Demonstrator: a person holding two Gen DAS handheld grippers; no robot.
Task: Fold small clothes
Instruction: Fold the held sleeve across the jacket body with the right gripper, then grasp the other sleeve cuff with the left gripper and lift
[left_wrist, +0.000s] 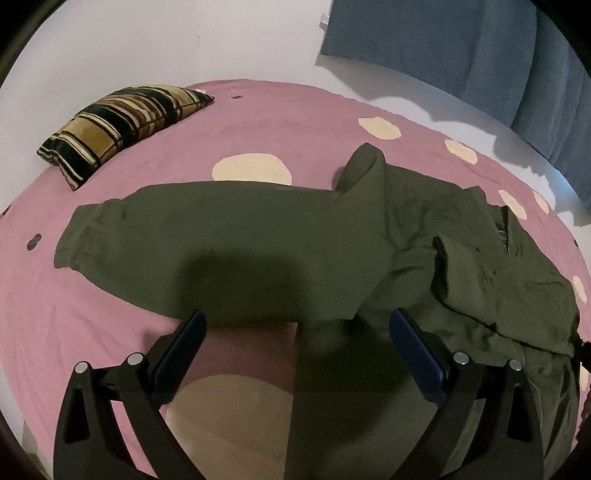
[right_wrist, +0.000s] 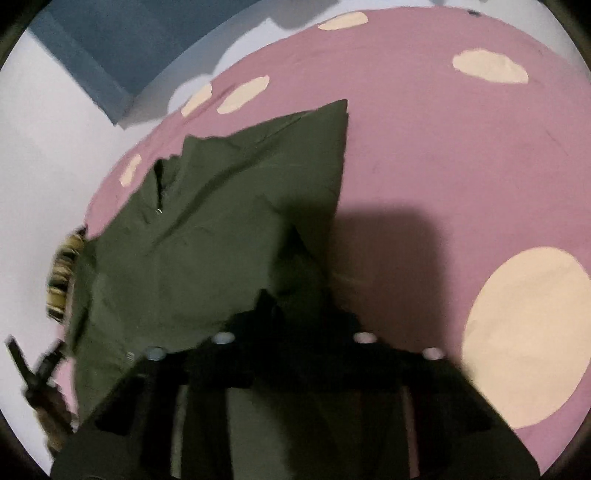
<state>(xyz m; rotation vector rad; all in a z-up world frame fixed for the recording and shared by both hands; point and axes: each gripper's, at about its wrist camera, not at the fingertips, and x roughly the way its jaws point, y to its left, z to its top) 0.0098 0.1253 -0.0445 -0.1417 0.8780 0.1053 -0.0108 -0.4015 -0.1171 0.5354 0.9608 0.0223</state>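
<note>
Our left gripper (left_wrist: 297, 332) hangs with its fingers spread wide above the pink bedsheet (left_wrist: 258, 122), just short of the olive green garment (left_wrist: 229, 243), gripping nothing. Our right gripper (right_wrist: 291, 295) looks pinched together on a raised fold of that garment (right_wrist: 207, 236), though blur hides the tips. We see a striped pillow (left_wrist: 122, 125) lying near the bed's far edge.

A bedroom: pink dotted bedsheet (left_wrist: 258, 122), striped pillow (left_wrist: 122, 125), blue curtain (left_wrist: 461, 48).

Right tongs (right_wrist: 291, 295) pinched on dark green garment (right_wrist: 207, 229), fabric tented above pink cream-spotted bedsheet (right_wrist: 424, 147).
</note>
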